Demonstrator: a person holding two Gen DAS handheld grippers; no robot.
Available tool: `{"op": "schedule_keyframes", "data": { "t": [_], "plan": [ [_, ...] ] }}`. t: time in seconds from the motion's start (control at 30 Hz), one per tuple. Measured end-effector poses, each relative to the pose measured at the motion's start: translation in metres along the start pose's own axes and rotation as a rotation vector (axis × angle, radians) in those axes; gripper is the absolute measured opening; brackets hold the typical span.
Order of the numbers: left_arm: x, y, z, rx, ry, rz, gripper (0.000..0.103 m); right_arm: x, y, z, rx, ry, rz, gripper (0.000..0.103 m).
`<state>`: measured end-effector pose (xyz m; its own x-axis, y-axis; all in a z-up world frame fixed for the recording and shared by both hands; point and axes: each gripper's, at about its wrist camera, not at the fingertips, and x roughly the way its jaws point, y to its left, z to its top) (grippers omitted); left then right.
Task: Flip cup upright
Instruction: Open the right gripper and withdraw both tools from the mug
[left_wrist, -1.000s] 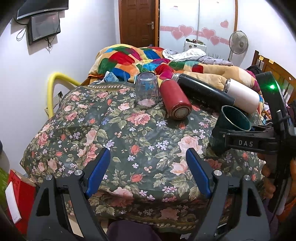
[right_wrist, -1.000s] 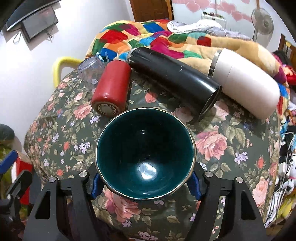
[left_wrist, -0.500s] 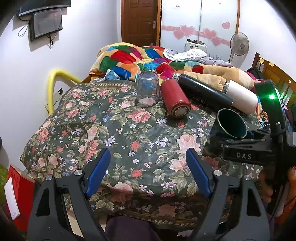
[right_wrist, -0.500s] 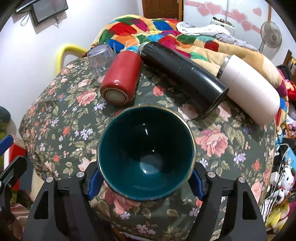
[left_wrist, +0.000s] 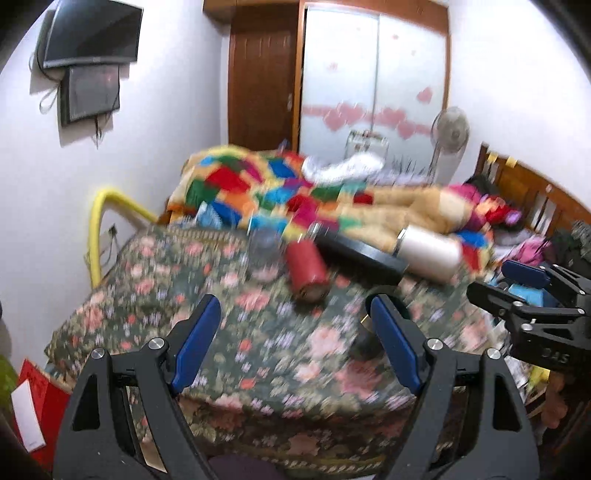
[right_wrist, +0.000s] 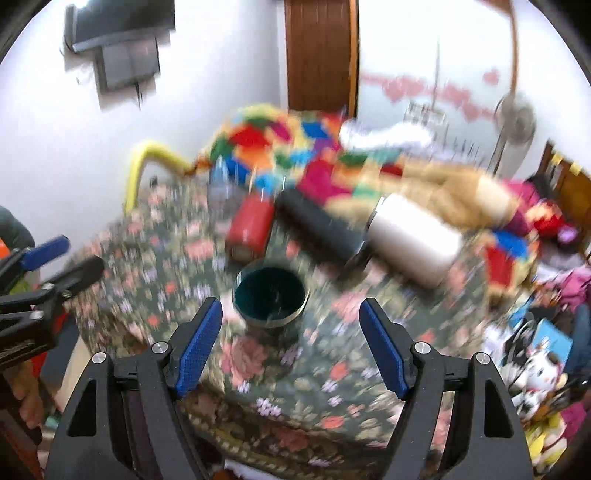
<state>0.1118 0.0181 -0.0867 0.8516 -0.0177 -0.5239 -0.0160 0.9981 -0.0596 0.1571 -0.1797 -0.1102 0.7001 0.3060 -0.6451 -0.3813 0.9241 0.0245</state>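
Note:
The dark green cup (right_wrist: 271, 297) stands upright on the floral tablecloth (right_wrist: 332, 354), its mouth facing up, in the right wrist view. My right gripper (right_wrist: 291, 347) is open and empty, pulled back from the cup. In the left wrist view the cup (left_wrist: 364, 332) is mostly hidden behind my right finger pad. My left gripper (left_wrist: 295, 341) is open and empty above the cloth (left_wrist: 258, 332). The right gripper also shows at the right edge of the left wrist view (left_wrist: 517, 291). Both views are blurred.
A red flask (right_wrist: 251, 230), a black flask (right_wrist: 317, 229) and a white flask (right_wrist: 410, 240) lie on their sides behind the cup. An upturned clear glass (left_wrist: 264, 251) stands left of the red flask. A colourful quilt (left_wrist: 295, 184) lies behind the table.
My right gripper has let go of the green cup, opened wide and pulled back and up. The cup now stands on the cloth. Both cameras have tilted upward.

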Motion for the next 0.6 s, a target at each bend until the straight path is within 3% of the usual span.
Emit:
{"op": "schedule_keyframes", "data": {
  "t": [0.33,0.43,0.6],
  "plan": [
    [-0.116,-0.031,0.032,0.031,-0.363,-0.054,0.096,-0.142,0.005,0.019,0.059,-0.435,-0.033,0.074],
    [-0.135,-0.036,0.03,0.026,-0.415,-0.047,0.101,-0.165,0.009,0.015,0.09,-0.508,-0.029,0.076],
    [-0.143,-0.039,0.026,0.013,-0.429,-0.04,0.103,-0.179,0.011,0.007,0.125,-0.559,-0.039,0.095]
  ]
}}
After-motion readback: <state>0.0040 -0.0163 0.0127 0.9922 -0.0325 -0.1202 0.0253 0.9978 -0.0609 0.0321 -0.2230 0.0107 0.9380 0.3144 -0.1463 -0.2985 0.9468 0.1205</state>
